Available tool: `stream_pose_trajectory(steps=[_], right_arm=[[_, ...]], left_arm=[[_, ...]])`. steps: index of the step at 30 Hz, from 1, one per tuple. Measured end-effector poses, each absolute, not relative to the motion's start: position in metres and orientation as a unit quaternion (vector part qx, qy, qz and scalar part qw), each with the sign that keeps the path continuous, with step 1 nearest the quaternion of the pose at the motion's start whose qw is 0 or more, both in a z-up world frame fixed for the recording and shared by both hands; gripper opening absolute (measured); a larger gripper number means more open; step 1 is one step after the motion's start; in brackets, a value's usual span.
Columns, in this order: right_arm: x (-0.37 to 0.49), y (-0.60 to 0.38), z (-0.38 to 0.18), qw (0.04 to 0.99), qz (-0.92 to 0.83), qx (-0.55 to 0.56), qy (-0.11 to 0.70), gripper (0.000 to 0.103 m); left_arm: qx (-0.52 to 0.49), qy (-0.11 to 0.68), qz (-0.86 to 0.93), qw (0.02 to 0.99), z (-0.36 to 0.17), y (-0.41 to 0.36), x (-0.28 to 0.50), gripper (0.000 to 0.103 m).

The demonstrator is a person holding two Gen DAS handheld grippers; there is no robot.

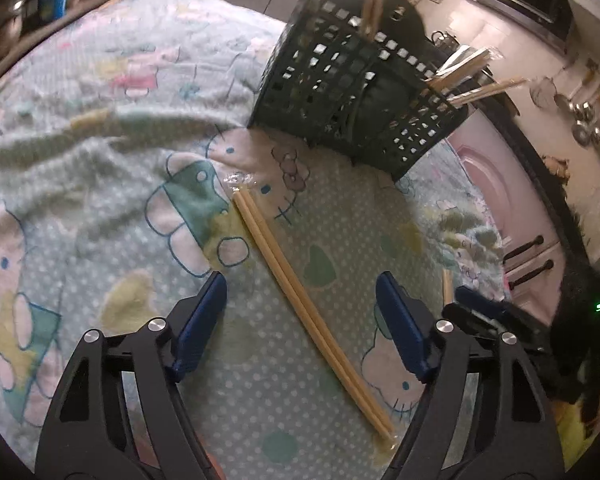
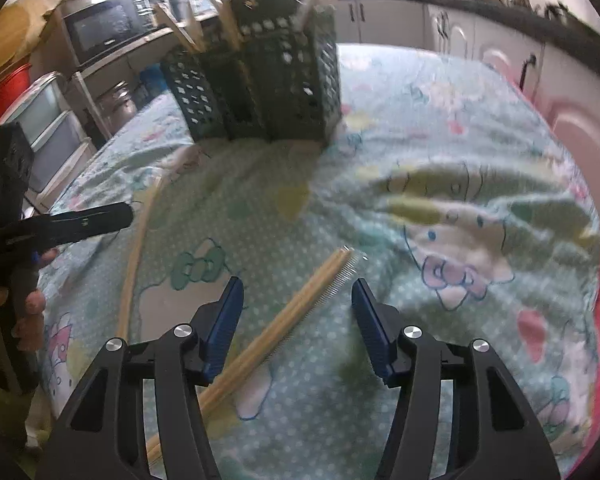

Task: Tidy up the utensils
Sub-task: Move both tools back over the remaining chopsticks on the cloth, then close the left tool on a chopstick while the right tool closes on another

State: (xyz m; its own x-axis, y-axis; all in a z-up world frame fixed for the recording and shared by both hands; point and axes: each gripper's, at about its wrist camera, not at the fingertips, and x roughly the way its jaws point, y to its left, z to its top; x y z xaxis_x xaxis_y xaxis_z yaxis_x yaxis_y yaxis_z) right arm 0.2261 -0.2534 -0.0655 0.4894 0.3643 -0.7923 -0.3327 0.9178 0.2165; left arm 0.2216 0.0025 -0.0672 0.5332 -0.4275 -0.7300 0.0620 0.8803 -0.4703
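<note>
On my left wrist view, the left hand-held gripper [image 1: 300,320] stands with its jaws apart over a cartoon-print cloth [image 1: 100,152] that covers the surface below; a wrapped pair of chopsticks [image 1: 300,300] lies on the cloth between the blue pads [image 1: 202,322], running diagonally from upper left to lower right, and neither pad touches it; beyond it, up and to the right, I see a dark perforated utensil basket [image 1: 340,80] with more chopsticks [image 1: 472,80] sticking out of its compartments; at the right edge the other gripper pokes into view, with another stick just beside it.

On my right wrist view, the left gripper shows at the far left, held by a hand [image 2: 32,312]; a long pale stick [image 2: 138,248] lies on the cloth just right of it; the right hand-held gripper [image 2: 298,324] is likewise spread, holding nothing; a second wrapped pair of chopsticks [image 2: 284,316] lies slantwise between its pads, its lower end passing under the left pad, though I cannot tell whether they touch; the basket [image 2: 268,80] stands at the back.
</note>
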Motion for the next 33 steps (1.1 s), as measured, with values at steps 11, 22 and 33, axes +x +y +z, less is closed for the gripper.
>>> stream_pose_trajectory(steps=[11,22,33], right_arm=[[0.255,-0.254,-0.069,0.852,0.217,0.059,0.473,0.044],[0.274,-0.236,-0.064,0.838,0.251,0.071,0.48,0.011],[0.268,-0.21,-0.017,0.849,0.296,0.052,0.435,0.006]], left_arm=[[-0.202,0.47,-0.117,0.851,-0.072,0.0,0.259,0.055],[-0.141,0.477,-0.081,0.864,-0.071,0.001,0.279,0.014],[-0.153,0.45,-0.123,0.871,-0.045,0.013,0.269,0.003]])
